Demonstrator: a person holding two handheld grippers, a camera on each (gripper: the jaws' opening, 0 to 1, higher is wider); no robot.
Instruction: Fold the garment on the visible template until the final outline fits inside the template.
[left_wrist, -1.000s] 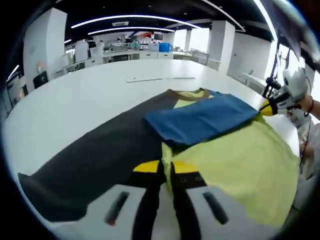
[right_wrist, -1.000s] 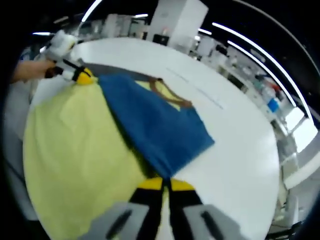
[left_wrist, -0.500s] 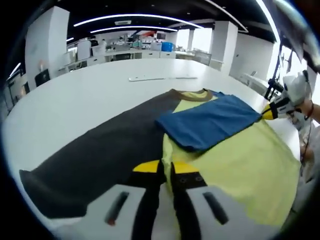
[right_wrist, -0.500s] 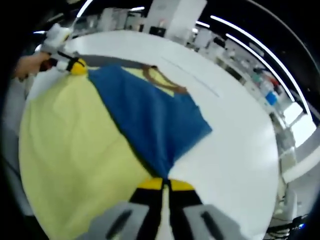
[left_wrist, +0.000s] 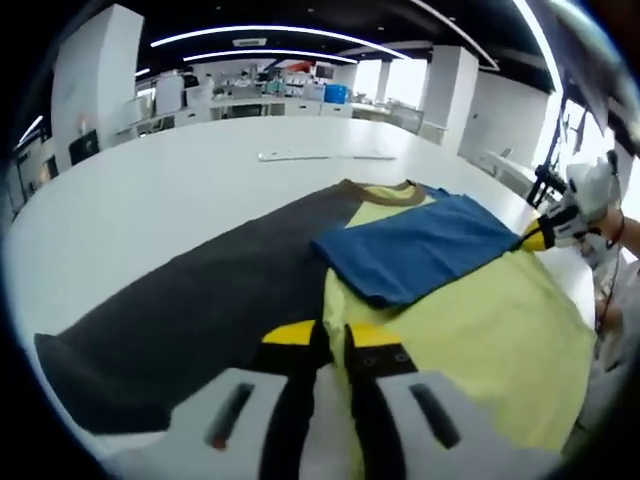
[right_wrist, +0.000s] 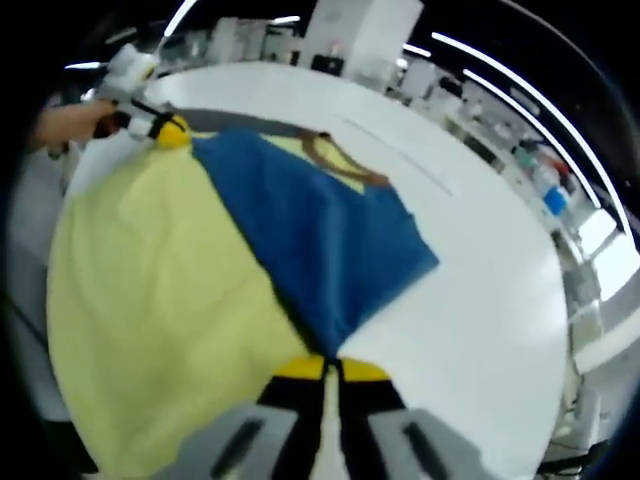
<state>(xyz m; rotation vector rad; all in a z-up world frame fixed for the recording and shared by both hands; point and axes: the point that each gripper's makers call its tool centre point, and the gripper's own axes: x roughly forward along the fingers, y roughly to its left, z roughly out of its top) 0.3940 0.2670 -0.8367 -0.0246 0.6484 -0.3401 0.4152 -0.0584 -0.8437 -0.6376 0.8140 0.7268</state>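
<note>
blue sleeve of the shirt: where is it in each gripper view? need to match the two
Left gripper view: the blue sleeve lies right of centre, folded across the yellow body, beside the dark template.
Right gripper view: it runs diagonally through the centre, from the upper left toward the right tool.
Shared landmark: the brown collar, at the sleeve's far edge.

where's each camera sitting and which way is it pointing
Left gripper view: rides the left gripper, fingers shut on the shirt hem, looking up the shirt over the dark template to the collar; the right gripper and a hand enter at right.
Right gripper view: rides the right gripper, shut on the shirt's edge, looking across it; the left gripper and a hand show upper left.
Shared: shirt, blue fold, white table.
</note>
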